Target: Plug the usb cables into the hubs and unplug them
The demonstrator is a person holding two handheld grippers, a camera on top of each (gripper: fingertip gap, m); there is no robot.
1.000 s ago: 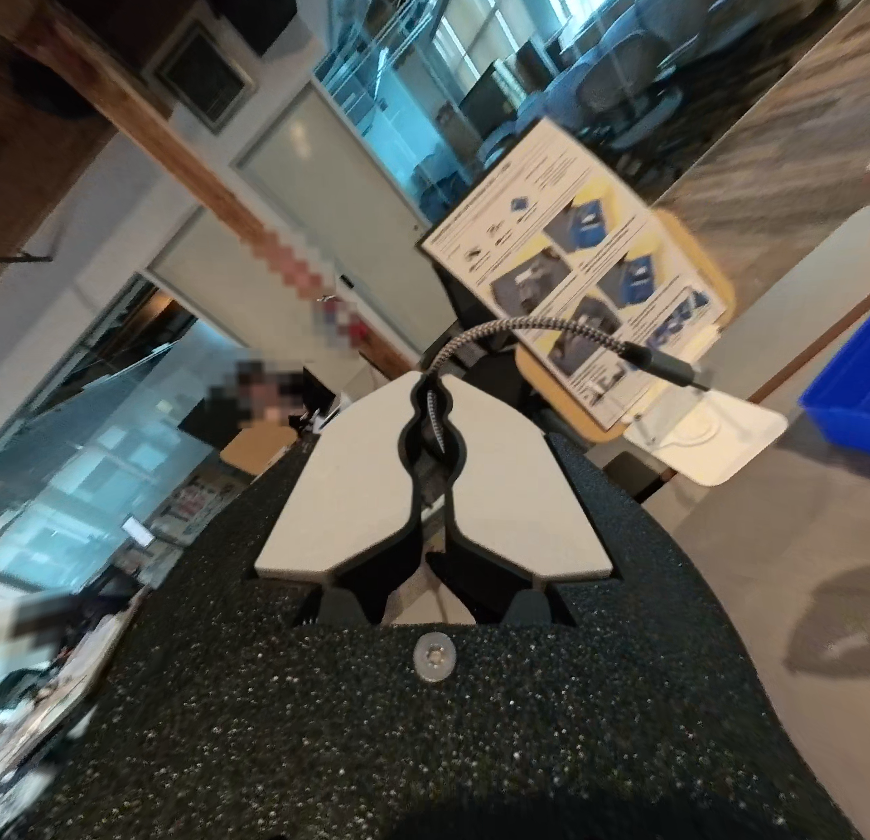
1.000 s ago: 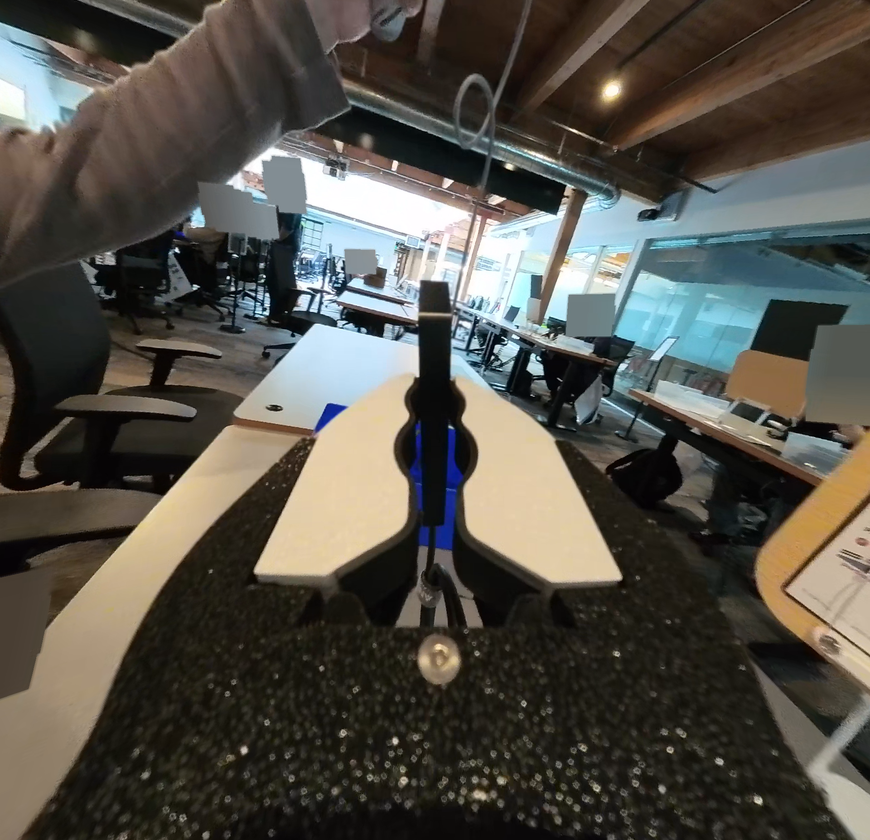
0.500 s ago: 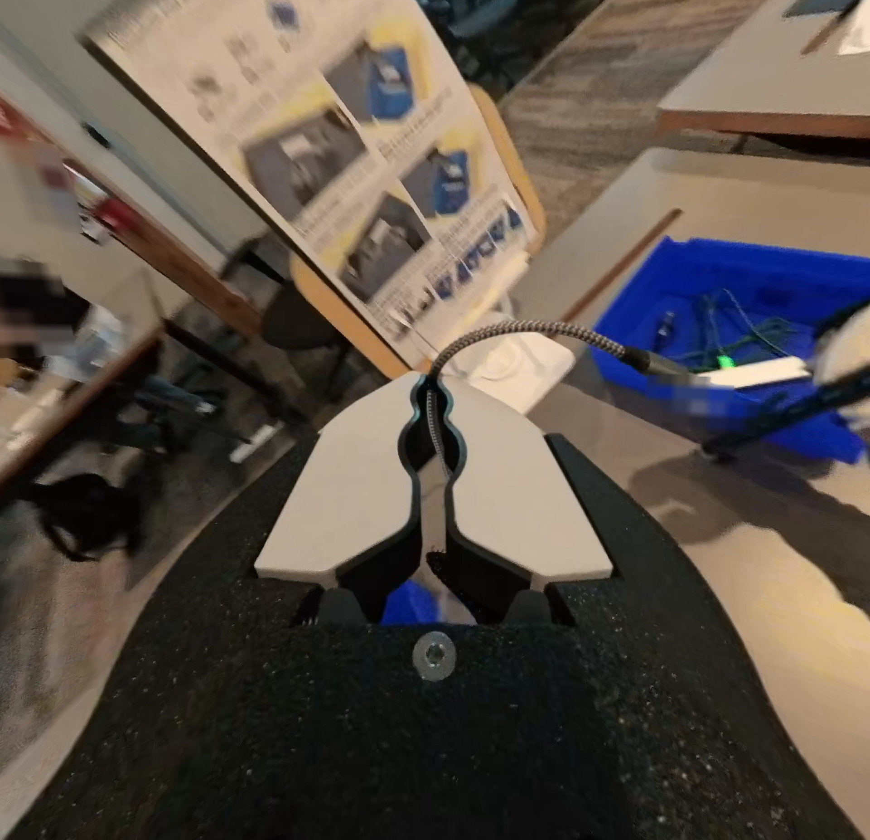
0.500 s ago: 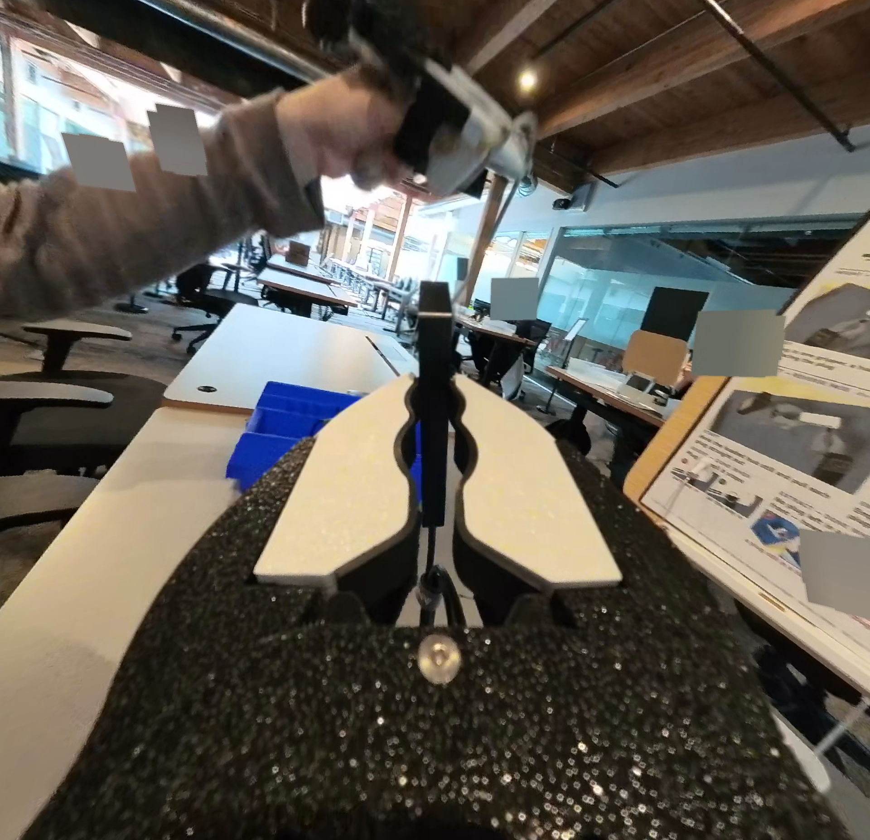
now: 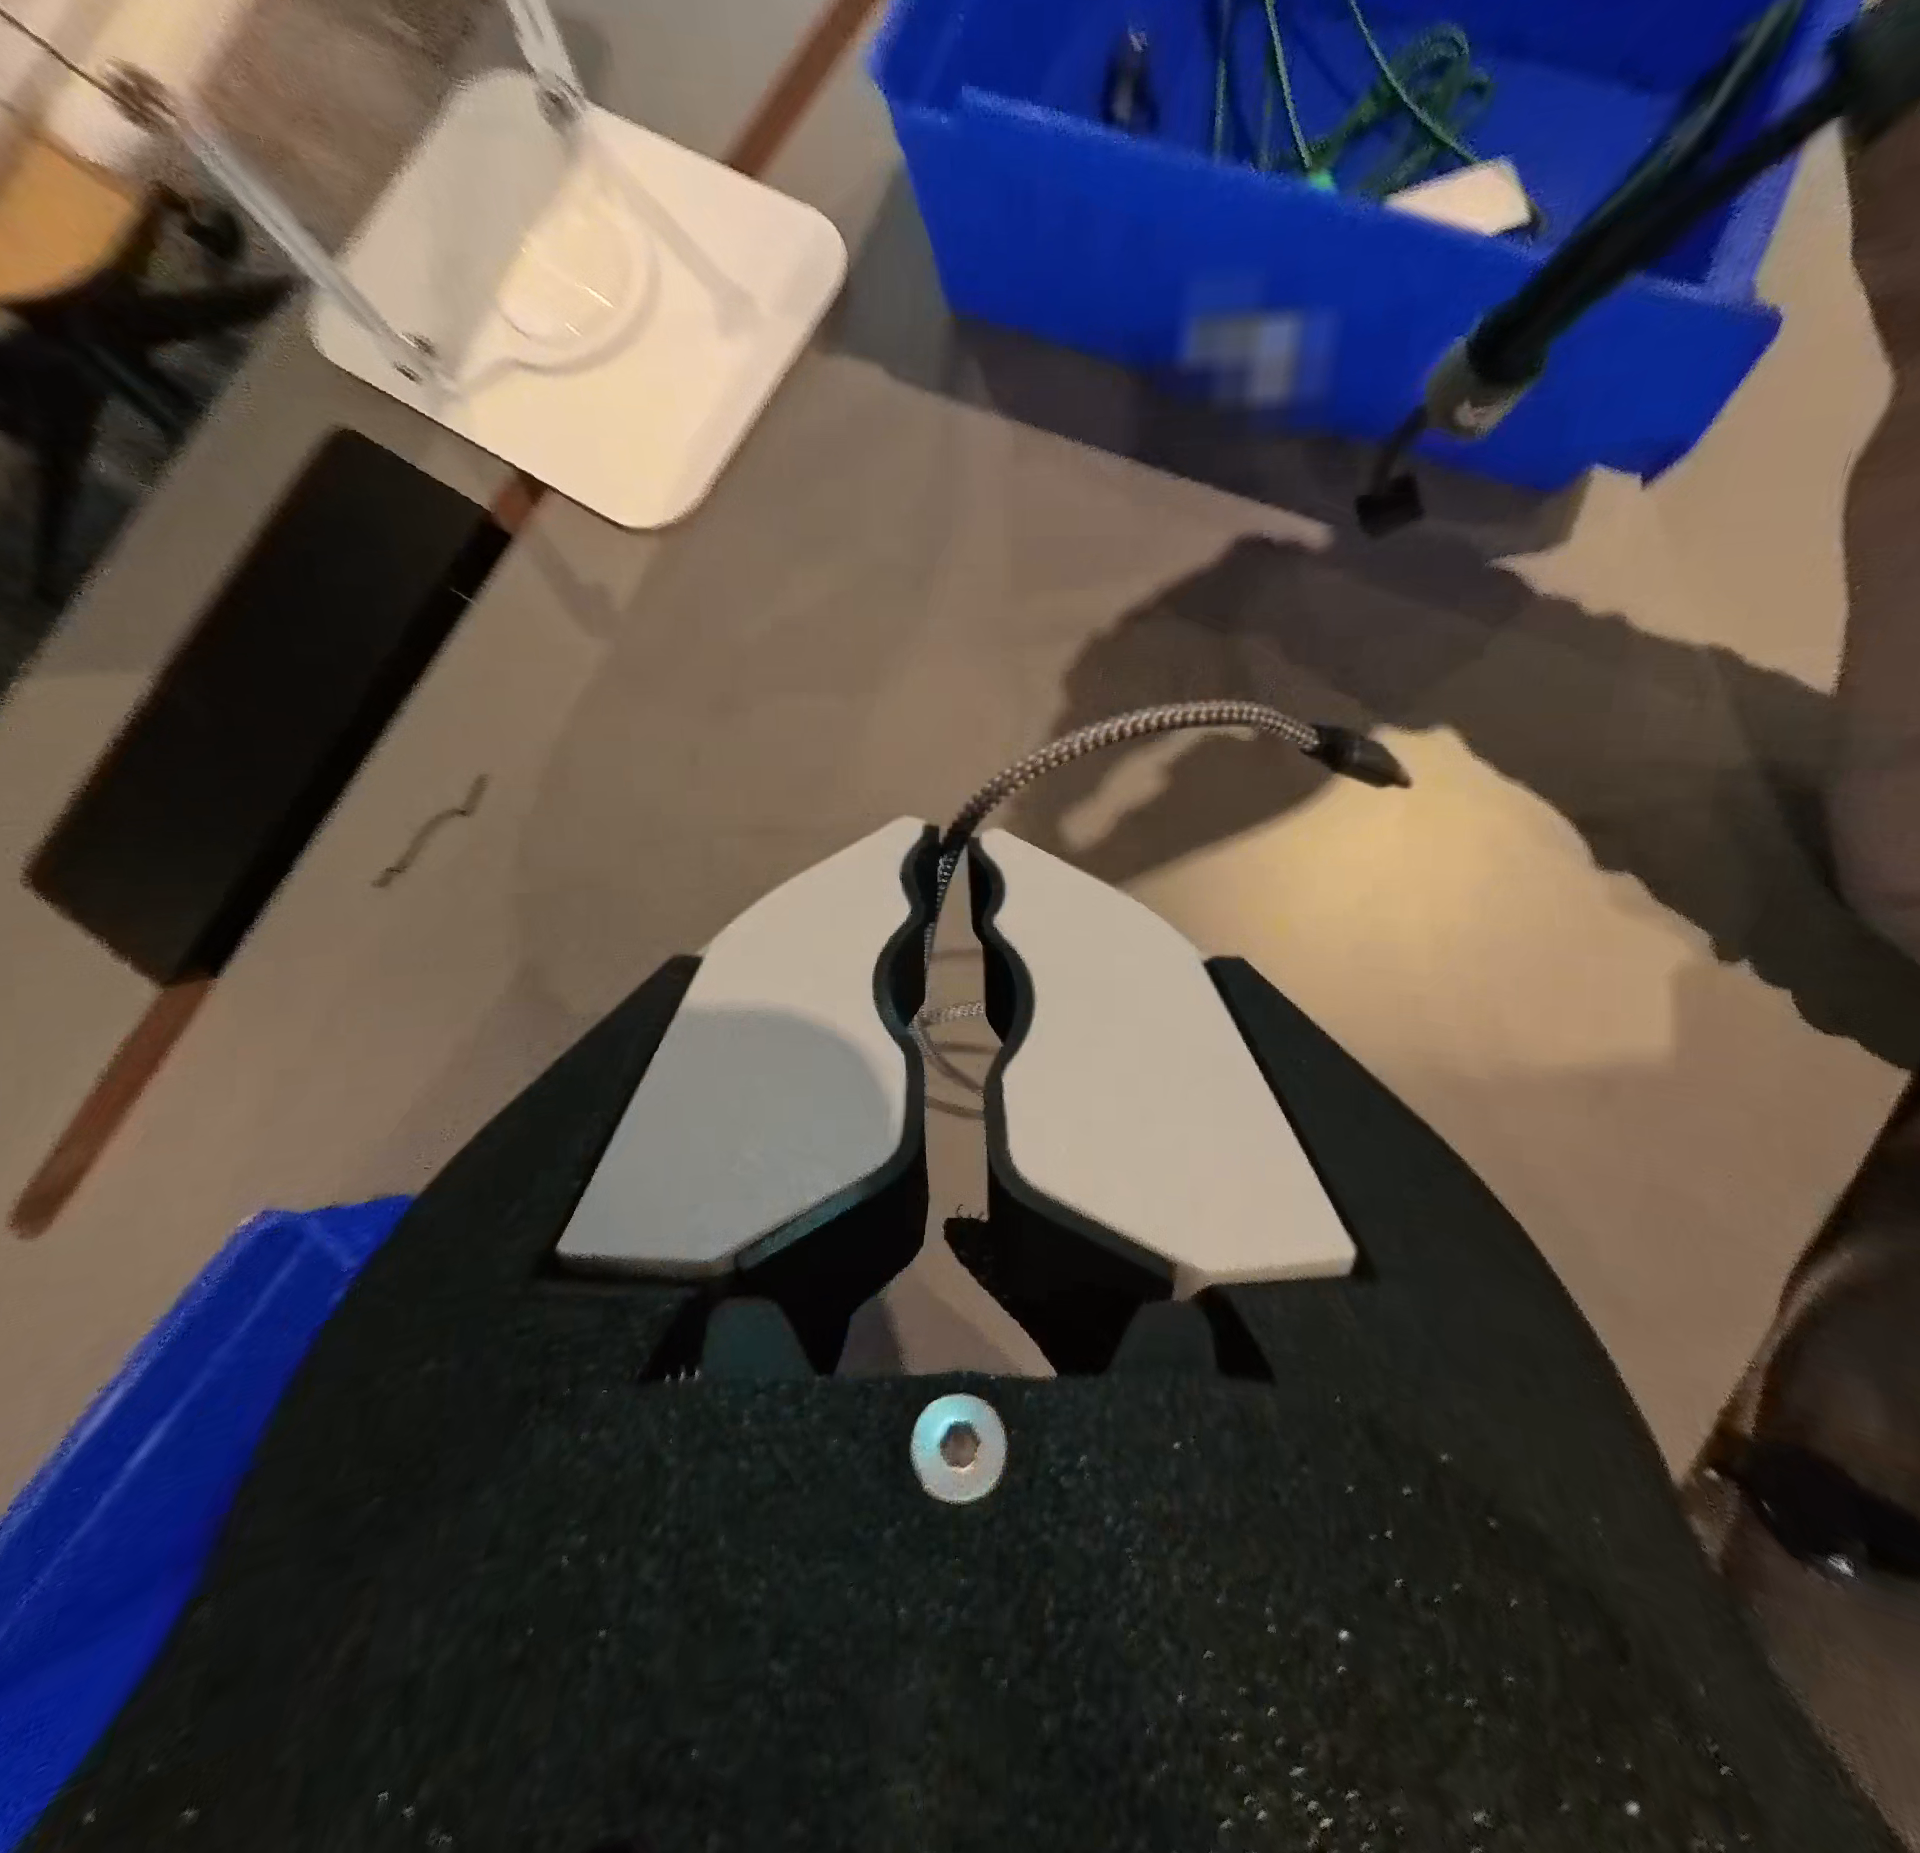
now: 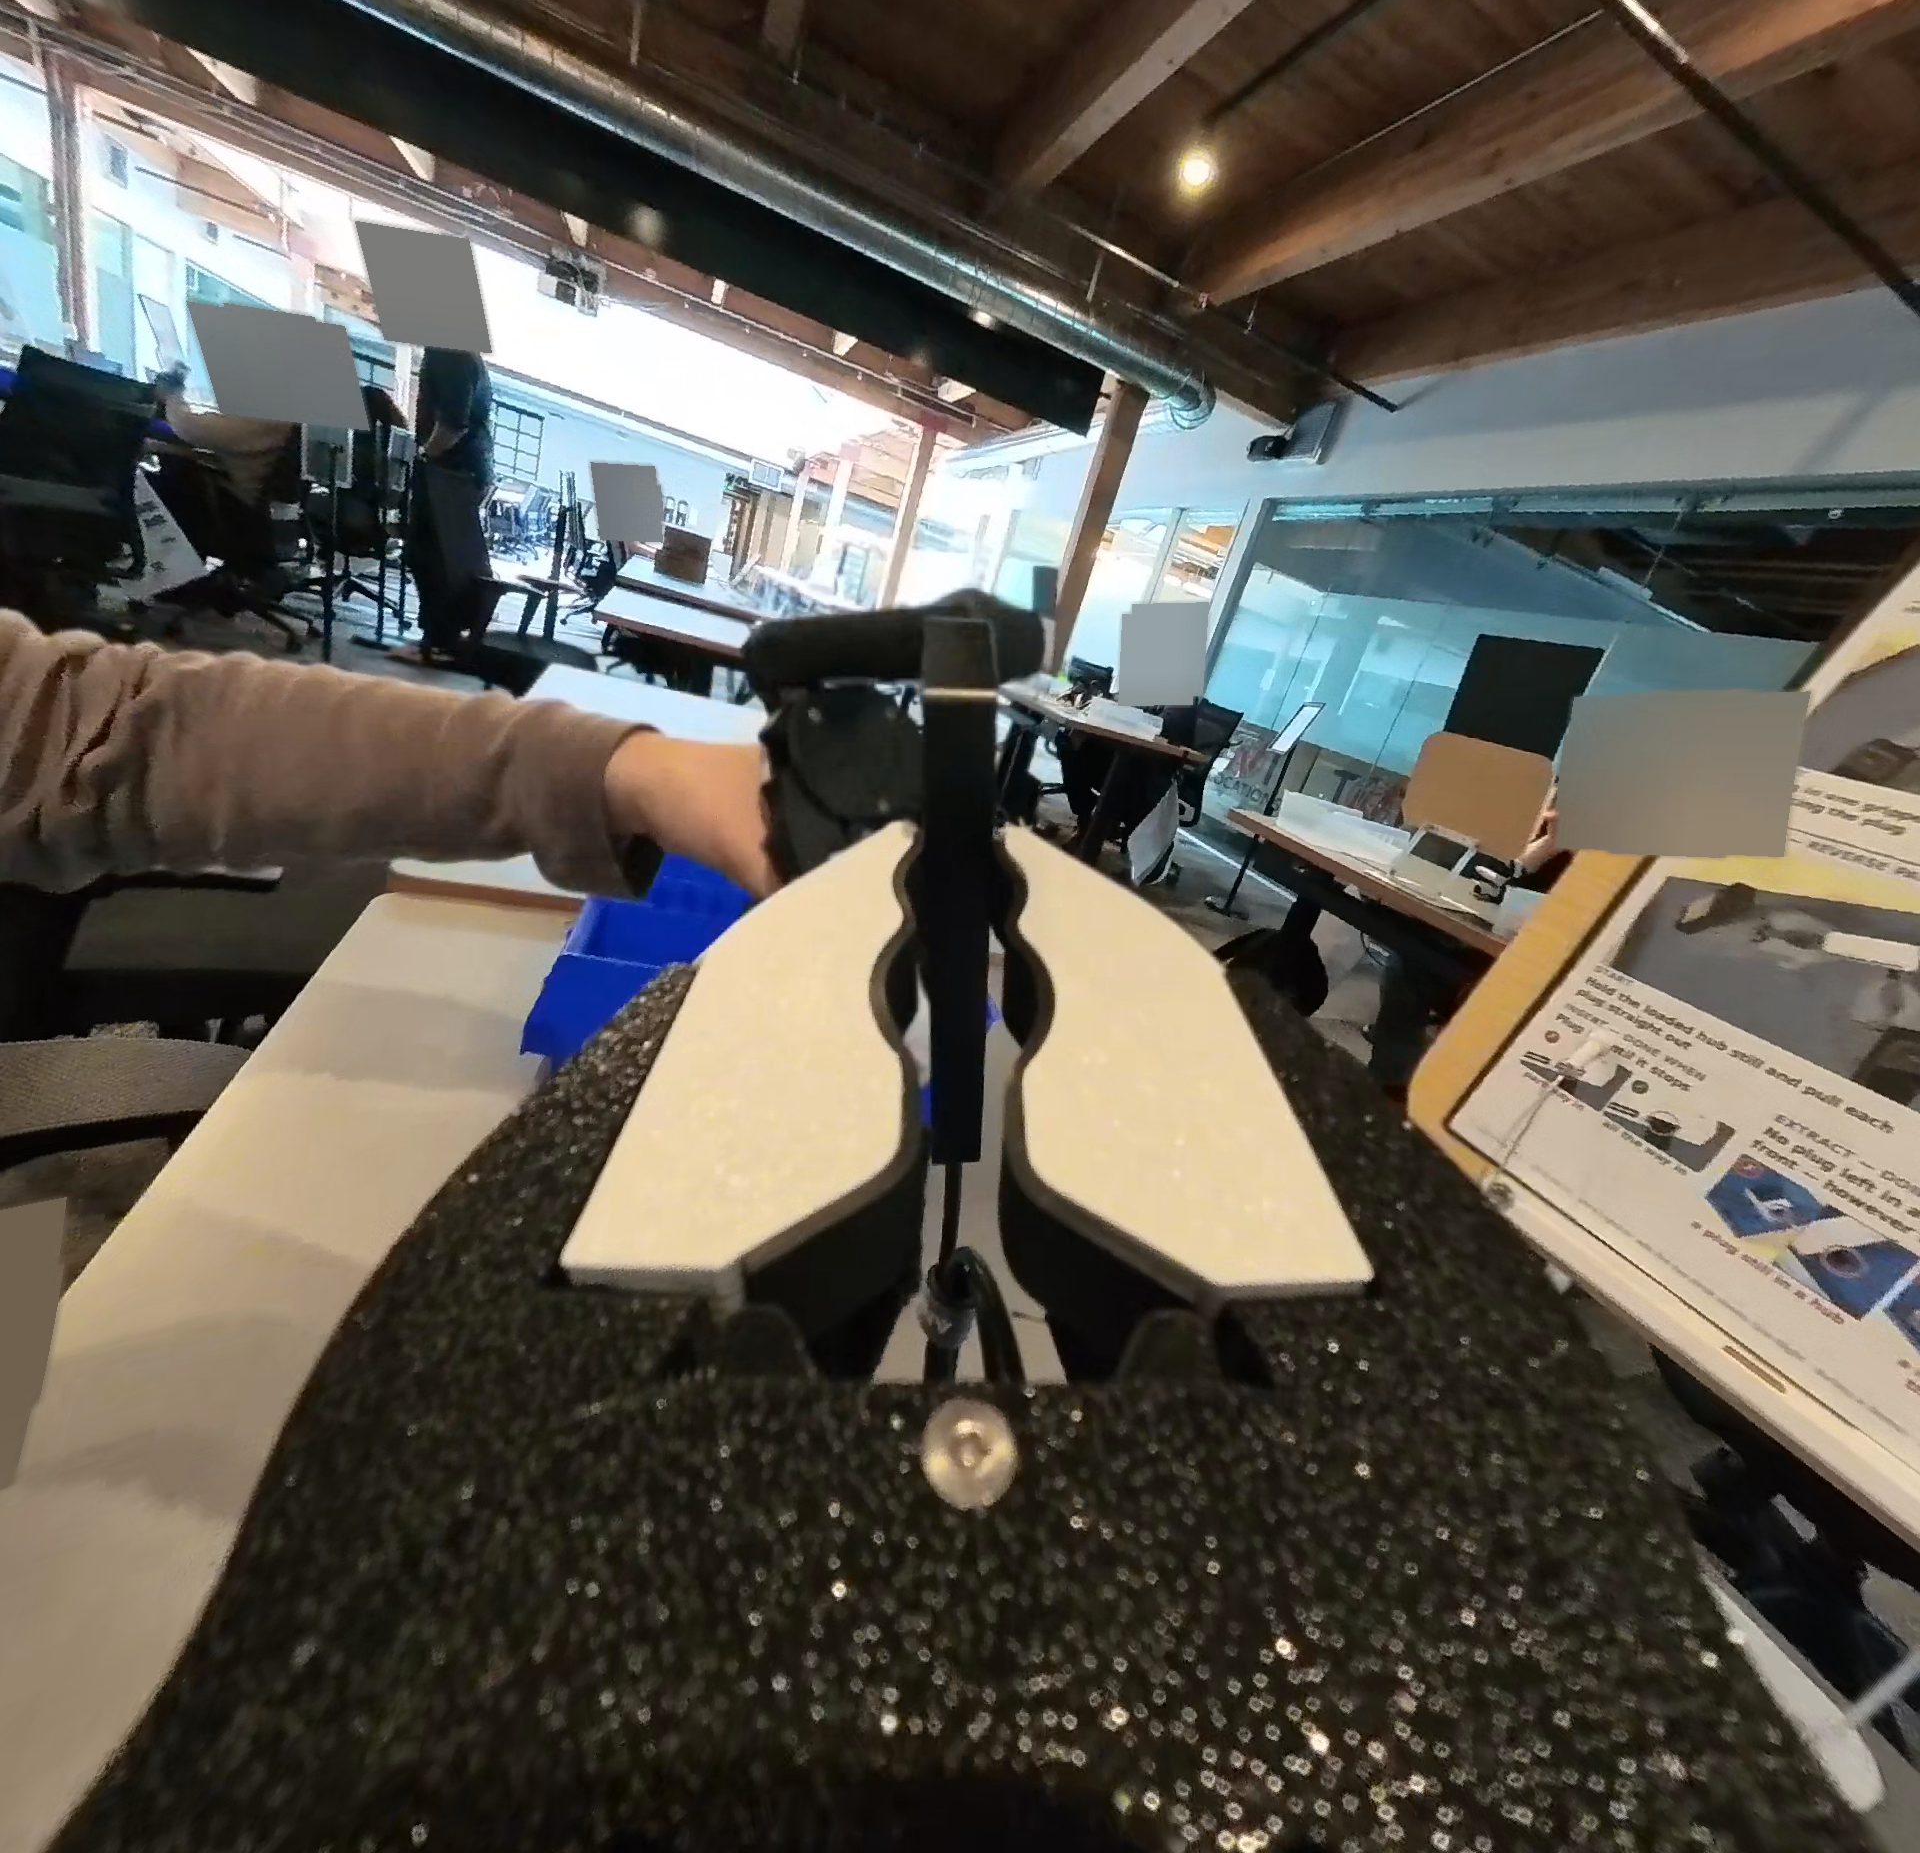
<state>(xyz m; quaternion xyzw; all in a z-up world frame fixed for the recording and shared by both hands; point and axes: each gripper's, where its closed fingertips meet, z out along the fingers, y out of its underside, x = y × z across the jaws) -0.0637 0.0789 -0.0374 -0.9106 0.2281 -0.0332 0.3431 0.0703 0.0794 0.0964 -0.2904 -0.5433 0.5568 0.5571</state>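
My left gripper [image 5: 951,847] is shut on a grey braided USB cable [image 5: 1143,728], held above the table. The cable arcs up and to the right, and its dark plug [image 5: 1361,764] hangs free in the air. My right gripper [image 6: 958,842] is shut on a slim black hub [image 6: 956,723] that stands upright between its fingers. The hub also shows in the left wrist view [image 5: 1621,203] at the upper right, slanting down with a short black lead and connector [image 5: 1392,504] hanging below it. The left gripper [image 6: 842,764] shows in the right wrist view just behind the hub, in a person's hand [image 6: 686,827].
A blue bin [image 5: 1299,245] with green cables stands at the back of the table. A white stand base [image 5: 582,297] and a black slab [image 5: 260,702] lie to the left. Another blue bin [image 5: 156,1440] is at the near left. An instruction board [image 6: 1714,1128] stands on the right.
My left gripper has swung down from the board to face the table, still holding the cable. In the right wrist view the hand with it has dropped from overhead to hub level.
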